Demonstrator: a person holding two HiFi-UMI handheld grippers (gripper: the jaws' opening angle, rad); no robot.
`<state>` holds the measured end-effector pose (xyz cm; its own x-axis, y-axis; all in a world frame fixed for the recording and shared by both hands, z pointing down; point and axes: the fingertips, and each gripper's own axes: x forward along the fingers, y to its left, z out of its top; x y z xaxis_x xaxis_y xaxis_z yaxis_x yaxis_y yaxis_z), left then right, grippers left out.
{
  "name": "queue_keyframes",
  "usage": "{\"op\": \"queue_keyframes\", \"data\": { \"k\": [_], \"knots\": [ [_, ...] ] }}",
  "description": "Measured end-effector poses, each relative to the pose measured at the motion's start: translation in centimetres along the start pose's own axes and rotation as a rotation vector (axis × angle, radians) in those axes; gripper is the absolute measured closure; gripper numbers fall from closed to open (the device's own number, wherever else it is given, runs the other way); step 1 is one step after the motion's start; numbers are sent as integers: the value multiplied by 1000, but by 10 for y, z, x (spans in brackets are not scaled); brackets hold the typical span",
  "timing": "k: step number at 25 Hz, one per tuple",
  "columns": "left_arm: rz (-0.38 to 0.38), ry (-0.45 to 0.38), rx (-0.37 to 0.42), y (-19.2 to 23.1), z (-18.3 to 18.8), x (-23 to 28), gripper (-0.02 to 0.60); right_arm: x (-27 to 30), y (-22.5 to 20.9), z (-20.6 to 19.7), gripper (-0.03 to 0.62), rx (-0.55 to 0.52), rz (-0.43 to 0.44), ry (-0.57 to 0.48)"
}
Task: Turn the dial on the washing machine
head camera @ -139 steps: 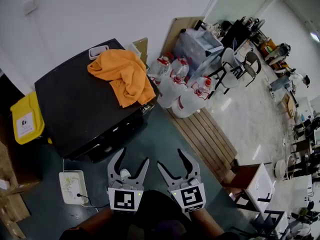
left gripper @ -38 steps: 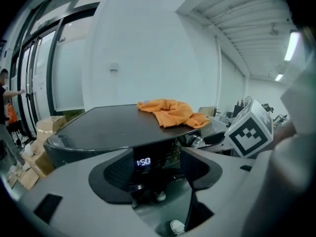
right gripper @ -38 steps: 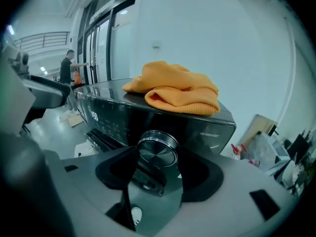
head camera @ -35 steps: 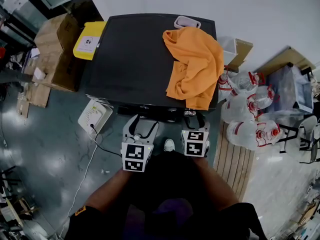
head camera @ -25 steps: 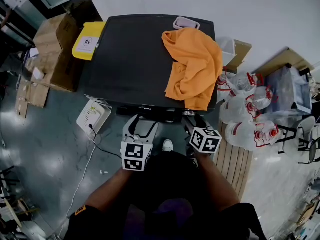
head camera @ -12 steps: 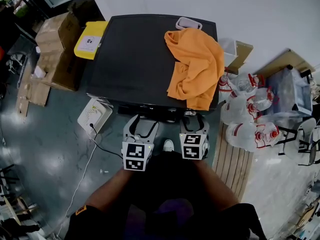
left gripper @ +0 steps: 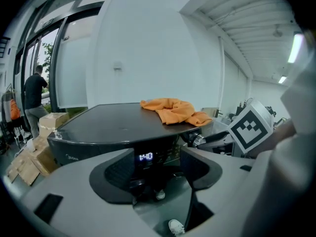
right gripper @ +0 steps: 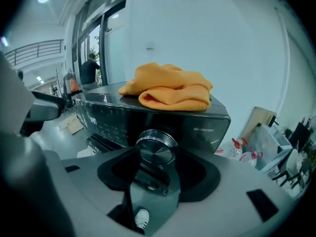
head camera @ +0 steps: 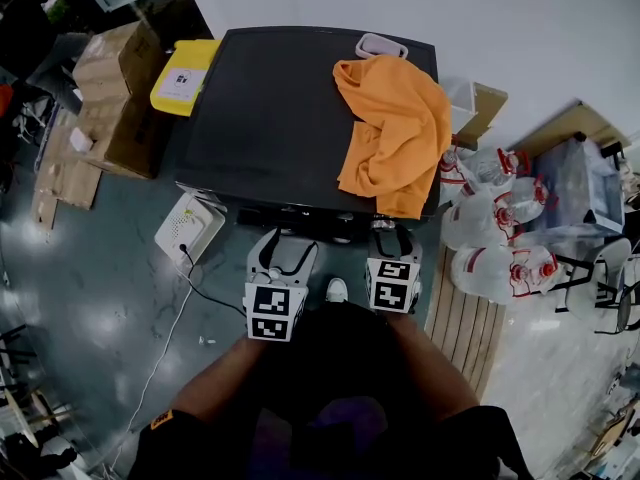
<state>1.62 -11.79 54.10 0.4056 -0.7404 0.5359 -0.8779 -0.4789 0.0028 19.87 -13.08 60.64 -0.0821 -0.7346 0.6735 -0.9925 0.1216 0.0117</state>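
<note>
Now that the right gripper has rolled back level after its tilt a second ago, we seem to be re-gripping: its fingers are closing around the dial, not yet pinching. The dial sits at the front right of the washing machine, axis horizontal, facing us. The left gripper holds its fingers wide and empty.

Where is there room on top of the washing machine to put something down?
The washing machine's dark top is bare on its left and middle, between the yellow box beside it and the orange cloth. The right side is crowded: the cloth covers it, with a small tray behind. Water jugs crowd the floor beyond.
</note>
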Motion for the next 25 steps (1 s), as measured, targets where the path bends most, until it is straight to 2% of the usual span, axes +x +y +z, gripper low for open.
{"op": "queue_keyframes", "data": {
  "k": [7,11,14,17,20,25],
  "knots": [
    [-2,-6,-14,0,0,-3,291,3,-6,-4,356,328,190,-14],
    [-5,-8,-18,-2,0,-5,291,2,-7,-4,356,350,221,-7],
    [-3,-11,-13,-3,1,-7,291,-1,-6,-6,354,277,172,-4],
    [3,-10,-8,-1,0,-8,291,-4,-1,-6,315,115,86,-11],
    [8,-8,-5,1,-1,-10,291,-5,7,0,304,-38,22,-21],
    [12,-9,-1,3,-2,-15,291,-3,12,8,304,-211,-78,-10]
  ]
}}
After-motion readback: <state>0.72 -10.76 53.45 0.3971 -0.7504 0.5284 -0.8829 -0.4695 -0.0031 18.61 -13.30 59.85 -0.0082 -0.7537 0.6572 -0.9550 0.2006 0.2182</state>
